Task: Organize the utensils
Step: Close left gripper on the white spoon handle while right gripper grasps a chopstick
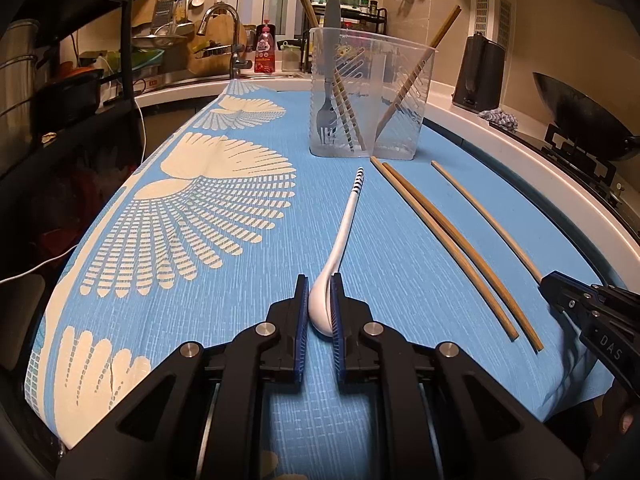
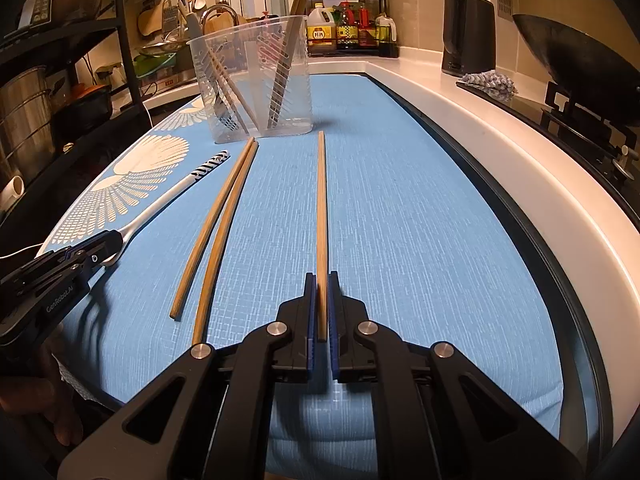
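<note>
A white spoon (image 1: 340, 240) with a black-striped handle end lies on the blue cloth. My left gripper (image 1: 320, 284) is shut on its bowl; it also shows in the right wrist view (image 2: 108, 246). My right gripper (image 2: 322, 280) is shut on the near end of a single wooden chopstick (image 2: 321, 208) lying on the cloth; the gripper shows at the right edge of the left wrist view (image 1: 554, 284). Two more chopsticks (image 1: 452, 248) lie side by side between spoon and single chopstick. A clear plastic holder (image 1: 368, 92) stands behind, holding a fork (image 1: 326, 112) and chopsticks.
The blue patterned cloth (image 2: 420, 240) covers a white counter (image 2: 500, 148). A black kettle (image 2: 466, 32), a rag (image 2: 488, 80) and a wok on the stove (image 2: 576, 48) are to the right. A sink faucet (image 1: 224, 28) and black shelf rack (image 1: 80, 60) are to the left.
</note>
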{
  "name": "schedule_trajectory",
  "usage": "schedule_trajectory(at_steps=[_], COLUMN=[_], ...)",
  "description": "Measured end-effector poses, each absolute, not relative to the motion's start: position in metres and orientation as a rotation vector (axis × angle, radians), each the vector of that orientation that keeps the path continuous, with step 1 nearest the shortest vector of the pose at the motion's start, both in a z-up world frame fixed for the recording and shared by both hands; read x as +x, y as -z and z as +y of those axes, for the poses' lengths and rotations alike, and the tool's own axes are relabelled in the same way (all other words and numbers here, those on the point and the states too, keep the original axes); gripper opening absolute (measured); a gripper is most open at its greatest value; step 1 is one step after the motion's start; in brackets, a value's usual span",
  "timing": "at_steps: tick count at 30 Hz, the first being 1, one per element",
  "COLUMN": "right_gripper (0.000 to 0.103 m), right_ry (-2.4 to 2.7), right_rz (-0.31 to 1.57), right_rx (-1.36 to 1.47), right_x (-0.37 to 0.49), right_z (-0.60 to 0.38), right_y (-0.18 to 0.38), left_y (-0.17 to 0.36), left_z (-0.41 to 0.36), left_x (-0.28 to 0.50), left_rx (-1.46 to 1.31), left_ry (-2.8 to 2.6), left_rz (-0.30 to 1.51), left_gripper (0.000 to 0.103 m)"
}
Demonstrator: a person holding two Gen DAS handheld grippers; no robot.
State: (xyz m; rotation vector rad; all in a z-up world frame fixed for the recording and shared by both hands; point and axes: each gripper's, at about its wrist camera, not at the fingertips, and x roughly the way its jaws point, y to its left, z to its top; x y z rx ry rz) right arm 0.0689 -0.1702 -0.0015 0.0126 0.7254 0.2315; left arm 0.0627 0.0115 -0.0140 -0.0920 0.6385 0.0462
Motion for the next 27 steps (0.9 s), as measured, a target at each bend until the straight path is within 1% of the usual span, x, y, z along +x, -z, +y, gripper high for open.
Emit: schedule_trajectory(at_steps=[2, 17, 27], right_gripper=[0.006, 0.006, 0.005], right_ry=[-0.232, -0.272, -0.270], right_rz=[0.724, 0.642, 0.658], right_rx=[0.008, -0.013, -0.025], right_x=[0.069, 0.062, 0.065], right_z=[-0.169, -0.172, -0.171], right_y=[0.001, 0.007, 0.005], left_y=[0.016, 0.018, 0.019], left_z=[0.010, 0.006, 0.003], left_x=[0.062, 0.055, 0.051], left_rx=[-0.082, -0.072, -0.064], left_ry=[-0.040, -0.032, -0.037], left_rz=[0.642, 0.622, 0.607], left_gripper=[0.013, 0.014, 0.015])
